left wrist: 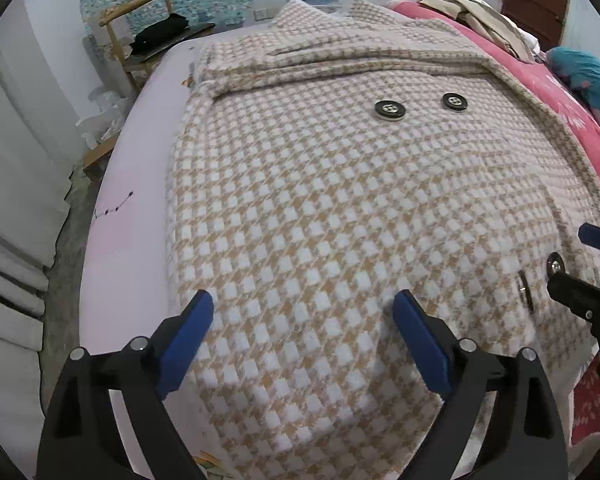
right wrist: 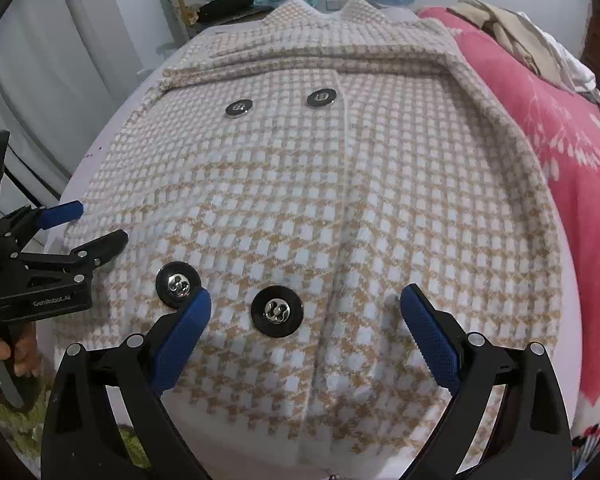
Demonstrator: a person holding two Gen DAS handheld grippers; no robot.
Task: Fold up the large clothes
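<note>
- The step in hand looks like taking the near hem of the coat (left wrist: 308, 208) to fold it up toward the collar.
- Left claw (left wrist: 304, 344) hangs wide open over the hem, near the coat's left edge, holding nothing.
- Right claw (right wrist: 306, 332) also hangs wide open and empty, over the hem by the lower buttons (right wrist: 277, 311).
- To do it well, I judge each claw should bite the thick hem through all layers, well apart from the other, then both lift evenly so the fold lands square.
- Keep the pads off the buttons; they would probably make the grip slip.
- The coat lies flat, front up, on the bed (left wrist: 140, 160), collar at the far end, a sleeve seemingly folded across the chest.
- It is heavy beige-and-white houndstooth with four black buttons; the pink blanket (right wrist: 548, 140) lies just beside it.
</note>
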